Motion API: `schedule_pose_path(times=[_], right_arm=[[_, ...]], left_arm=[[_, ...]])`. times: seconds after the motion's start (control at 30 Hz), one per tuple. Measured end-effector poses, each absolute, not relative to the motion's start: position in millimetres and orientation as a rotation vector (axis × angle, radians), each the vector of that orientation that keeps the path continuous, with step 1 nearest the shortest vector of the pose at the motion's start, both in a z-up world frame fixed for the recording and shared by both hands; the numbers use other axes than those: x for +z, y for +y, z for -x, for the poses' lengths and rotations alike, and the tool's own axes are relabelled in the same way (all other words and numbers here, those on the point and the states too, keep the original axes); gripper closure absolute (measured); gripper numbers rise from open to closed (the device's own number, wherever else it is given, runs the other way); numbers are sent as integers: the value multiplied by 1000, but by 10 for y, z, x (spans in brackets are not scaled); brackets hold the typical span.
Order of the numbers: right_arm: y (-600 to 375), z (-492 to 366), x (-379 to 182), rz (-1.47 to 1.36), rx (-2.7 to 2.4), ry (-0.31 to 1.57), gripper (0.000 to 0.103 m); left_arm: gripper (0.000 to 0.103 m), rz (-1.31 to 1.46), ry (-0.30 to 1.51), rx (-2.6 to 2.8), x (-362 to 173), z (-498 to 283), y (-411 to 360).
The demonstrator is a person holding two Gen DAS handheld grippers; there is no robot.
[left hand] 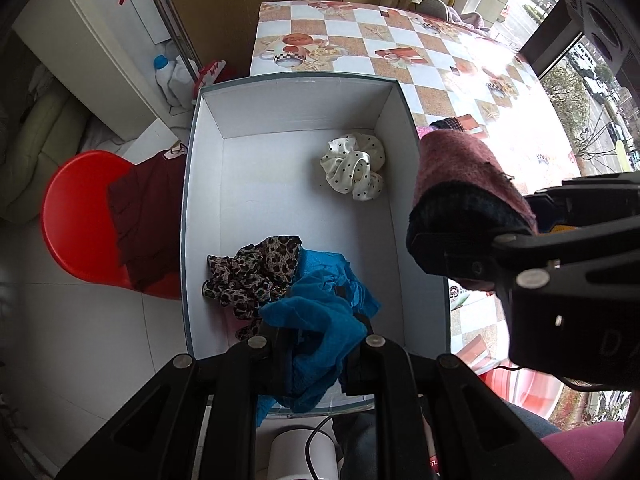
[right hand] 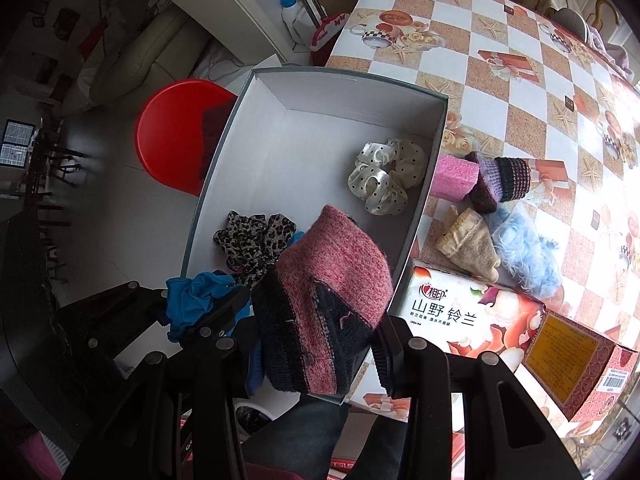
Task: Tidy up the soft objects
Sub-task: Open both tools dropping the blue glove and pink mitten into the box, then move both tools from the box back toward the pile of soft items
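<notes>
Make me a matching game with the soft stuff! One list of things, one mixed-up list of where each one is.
Things:
1. blue cloth
2. pink knit piece
3. polka-dot scrunchie
4. fluffy light-blue piece

Places:
A. on the checkered tablecloth
B. lying free in the white box
C. in the right gripper
D. in the left gripper

Pairs: 1-D, 2-C, 3-B, 4-A

One box (right hand: pixel 224 168) holds three soft pieces: one dotted scrunchie (right hand: pixel 386 176), one leopard scrunchie (right hand: pixel 252 240) and one blue cloth (left hand: pixel 320 312). One pink-and-black knit (right hand: pixel 332 300) hangs over its right rim. On the bench (right hand: pixel 500 92) beside it lie four more soft things and one tissue carton (right hand: pixel 500 336).
</notes>
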State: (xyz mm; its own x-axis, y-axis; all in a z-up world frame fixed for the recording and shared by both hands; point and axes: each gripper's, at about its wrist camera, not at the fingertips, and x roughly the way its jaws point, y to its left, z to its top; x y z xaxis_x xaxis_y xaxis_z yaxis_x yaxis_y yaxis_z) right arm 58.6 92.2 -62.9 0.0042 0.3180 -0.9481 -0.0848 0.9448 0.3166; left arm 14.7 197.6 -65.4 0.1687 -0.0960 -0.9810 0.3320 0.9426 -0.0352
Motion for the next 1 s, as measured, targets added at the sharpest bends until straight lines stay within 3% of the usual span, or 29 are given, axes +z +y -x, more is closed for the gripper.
schedule_pose_path(times=[0.03,0.13,0.17,0.2,0.27,0.43,0.5,0.8,1.0], right_arm=[[924,-589,-634,-196,322,1540,58],[912,-594,-642,-217,330,1541,53],[907,-592,-637,-225,330,1542,50],[896,-592,-637,-235,327,1543,35],[852,-588,-629,-262,316,1541,16],[687,-565,-633,-336,301,1563,14],[567,-543,-597,-358,288,1566,0],[-596,-580,-137,-395,154,1533,1],[-1184,-830,-236,-152,53,1627,1]], left_arm=[[76,-203,1363,-308,-643,-133,1972],[35,-213,1334,-280,-610,-108,1960],[28,-204,1327,-281,-601,-106,1965],[27,-191,1328,-286,-596,-102,1970],[23,-161,1352,-301,-617,-114,1978],[12,-144,1408,-293,-700,-145,1962],[12,-114,1420,-292,-711,-167,1965],[12,-93,1411,-373,-559,-385,1692],[12,-125,1416,-440,-442,-573,1280]])
